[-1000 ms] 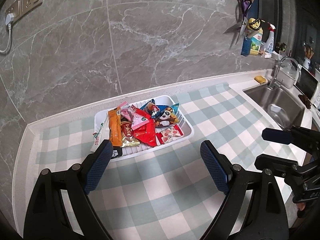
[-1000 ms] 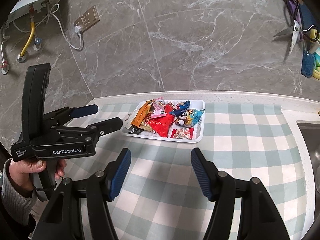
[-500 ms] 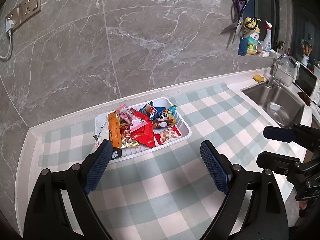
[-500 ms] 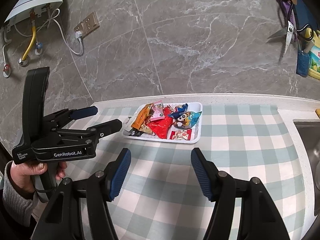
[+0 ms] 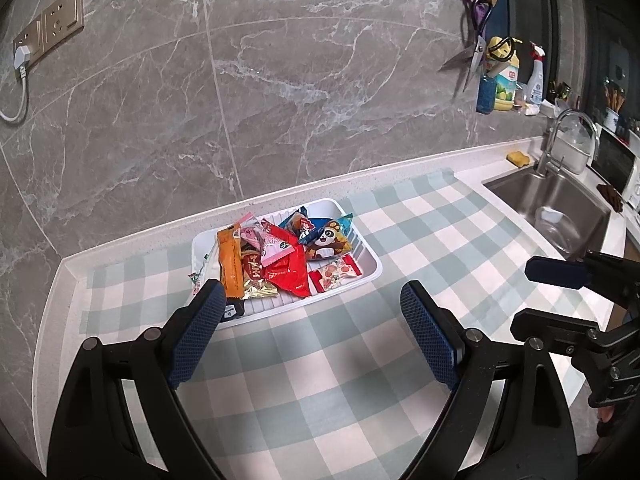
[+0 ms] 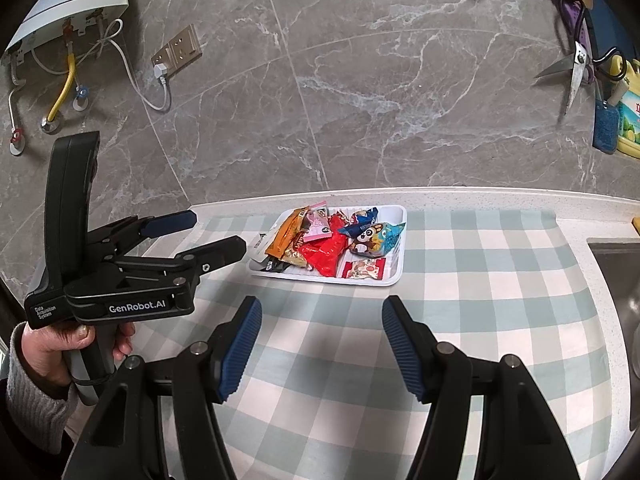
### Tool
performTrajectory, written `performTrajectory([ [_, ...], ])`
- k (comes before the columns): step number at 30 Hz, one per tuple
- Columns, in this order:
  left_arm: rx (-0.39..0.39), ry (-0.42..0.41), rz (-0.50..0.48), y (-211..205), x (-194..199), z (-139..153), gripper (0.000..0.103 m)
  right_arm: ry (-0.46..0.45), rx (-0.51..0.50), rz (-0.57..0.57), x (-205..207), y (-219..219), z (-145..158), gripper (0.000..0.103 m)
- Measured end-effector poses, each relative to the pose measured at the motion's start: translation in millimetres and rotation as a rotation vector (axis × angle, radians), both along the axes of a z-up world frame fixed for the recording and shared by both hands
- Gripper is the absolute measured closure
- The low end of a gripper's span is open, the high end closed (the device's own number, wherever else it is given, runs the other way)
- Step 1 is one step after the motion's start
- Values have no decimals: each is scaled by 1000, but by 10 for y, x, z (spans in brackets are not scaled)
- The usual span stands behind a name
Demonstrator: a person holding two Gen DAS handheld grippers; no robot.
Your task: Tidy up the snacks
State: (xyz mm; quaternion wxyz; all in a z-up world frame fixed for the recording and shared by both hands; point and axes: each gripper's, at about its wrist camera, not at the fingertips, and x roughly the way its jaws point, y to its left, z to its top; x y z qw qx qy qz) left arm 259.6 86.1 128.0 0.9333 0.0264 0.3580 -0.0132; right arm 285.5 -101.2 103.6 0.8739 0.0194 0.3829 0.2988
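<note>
The left tool (image 5: 310, 330) is up over the checked cloth (image 5: 320, 380), and its two blue pads are far apart with nothing between them. The right tool (image 6: 322, 346) is also above the cloth, with its pads wide apart and nothing in them. Seen from the right wrist, a hand (image 6: 60, 340) in a gray sleeve grips the left tool's handle off to the left side. Seen from the left wrist, the right tool pokes in from the right edge.

The cloth has pale green and white squares and covers most of the table (image 5: 60, 280).

Past both tools sits a white tray (image 5: 370, 258) on the cloth, near the back of the table. The snacks are all in the tray, heaped together. An orange pack (image 5: 230, 262) lies on the tray's left side. A red bag (image 5: 290, 270) is in the middle, with a pink pack (image 5: 276, 242) on top of it. A panda bag (image 5: 330, 238) lies toward the right, and a small red and white pack (image 5: 338, 272) sits at the front right. A small pack (image 5: 198, 276) hangs over the tray's left edge.

Farther off to the right is a sink (image 5: 560, 204) with a tap (image 5: 560, 136). A yellow sponge (image 5: 518, 158) sits by it.

Behind it all is a gray wall (image 5: 280, 80). Scissors (image 5: 474, 48) hang on the wall at the right, and a socket (image 5: 48, 28) is at the left.
</note>
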Motion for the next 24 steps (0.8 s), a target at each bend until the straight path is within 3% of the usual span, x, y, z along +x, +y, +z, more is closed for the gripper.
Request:
performTrajectory([
  [24, 45, -36, 29, -30, -34, 33, 14, 2, 6, -1, -35, 19, -17, 37],
])
